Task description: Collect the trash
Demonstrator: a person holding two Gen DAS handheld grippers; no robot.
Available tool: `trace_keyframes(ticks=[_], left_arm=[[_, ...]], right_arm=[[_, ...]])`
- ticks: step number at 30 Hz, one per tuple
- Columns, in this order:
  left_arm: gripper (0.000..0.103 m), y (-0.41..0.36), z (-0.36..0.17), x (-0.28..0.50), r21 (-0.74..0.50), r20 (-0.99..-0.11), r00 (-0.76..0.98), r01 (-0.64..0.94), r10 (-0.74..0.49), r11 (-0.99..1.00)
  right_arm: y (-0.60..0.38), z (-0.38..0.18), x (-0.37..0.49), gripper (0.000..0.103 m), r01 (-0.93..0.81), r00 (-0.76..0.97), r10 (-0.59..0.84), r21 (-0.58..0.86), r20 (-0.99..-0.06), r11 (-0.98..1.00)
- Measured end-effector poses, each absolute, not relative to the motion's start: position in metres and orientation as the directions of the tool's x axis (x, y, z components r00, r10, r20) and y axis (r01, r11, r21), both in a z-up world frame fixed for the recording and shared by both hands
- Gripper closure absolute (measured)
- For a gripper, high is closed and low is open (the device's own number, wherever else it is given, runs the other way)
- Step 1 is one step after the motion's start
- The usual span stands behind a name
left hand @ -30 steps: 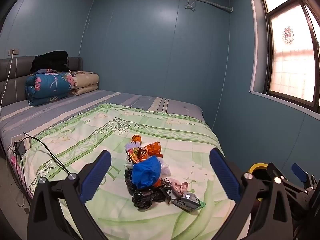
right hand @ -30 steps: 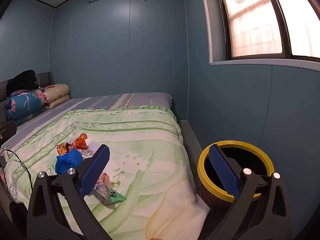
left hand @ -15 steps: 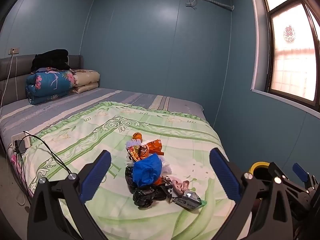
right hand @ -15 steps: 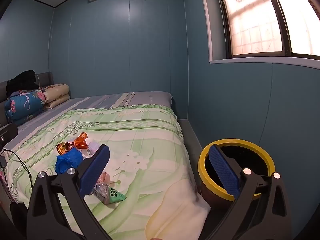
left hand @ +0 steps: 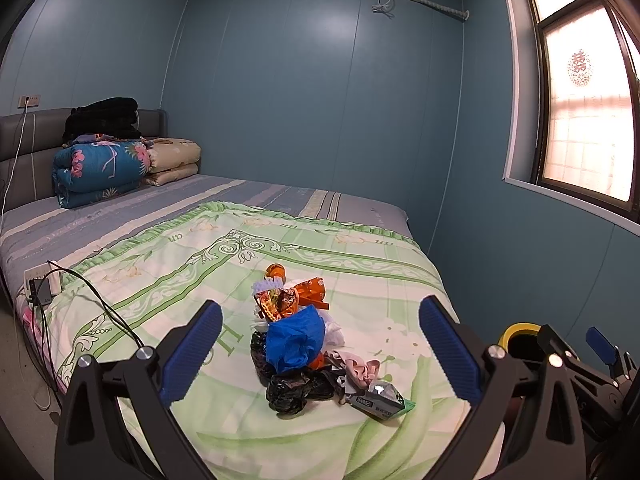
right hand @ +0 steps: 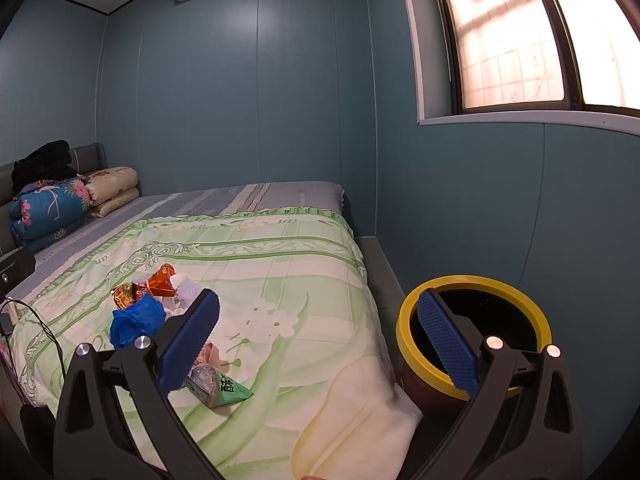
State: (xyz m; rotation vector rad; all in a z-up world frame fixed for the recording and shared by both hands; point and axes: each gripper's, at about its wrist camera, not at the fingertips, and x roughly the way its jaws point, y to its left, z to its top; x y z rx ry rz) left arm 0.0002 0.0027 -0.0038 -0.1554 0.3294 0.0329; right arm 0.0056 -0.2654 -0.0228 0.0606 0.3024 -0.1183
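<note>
We see a heap of crumpled rubbish [left hand: 298, 340] lying on the green-and-cream floral quilt [left hand: 168, 280] that covers the foot of the bed. Our left gripper [left hand: 320, 350] hangs above the near end of the quilt with its blue ribbed pads spread wide and nothing between them. In the left wrist view the heap sits between the two pads and beyond them, roughly on the centre line.

Within the heap, a crumpled blue plastic bag [left hand: 294, 340] lies in the middle. Behind it are shiny orange foil wrappers [left hand: 296, 296]; in front of it lies a crumpled black plastic bag [left hand: 298, 392]. A green-and-silver snack packet [left hand: 380, 398] lies at the heap's near right edge, closest to the right-hand pad.

Our right gripper [right hand: 318, 338] is likewise wide open and holds nothing. From its view the heap lies to the left, partly hidden behind the left pad, with the snack packet [right hand: 220, 388] just below that pad's tip. The round black bin with a yellow rim [right hand: 520, 308] stands on the floor beside the bed, behind the right pad.

Folded blankets [left hand: 100, 172] are stacked at the headboard, and a black cable [left hand: 104, 308] trails across the quilt's left side.
</note>
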Motion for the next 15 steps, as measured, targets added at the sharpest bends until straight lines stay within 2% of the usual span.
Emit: trace_keyframes(ticks=[15], left_arm=[[0.008, 0.0053, -0.0051, -0.0002, -0.144, -0.326, 0.945, -0.059, 0.008, 0.988]], right_arm=[[-0.2654, -0.0236, 0.0060, 0.008, 0.126, 0.948, -0.107, 0.044, -0.301, 0.991]])
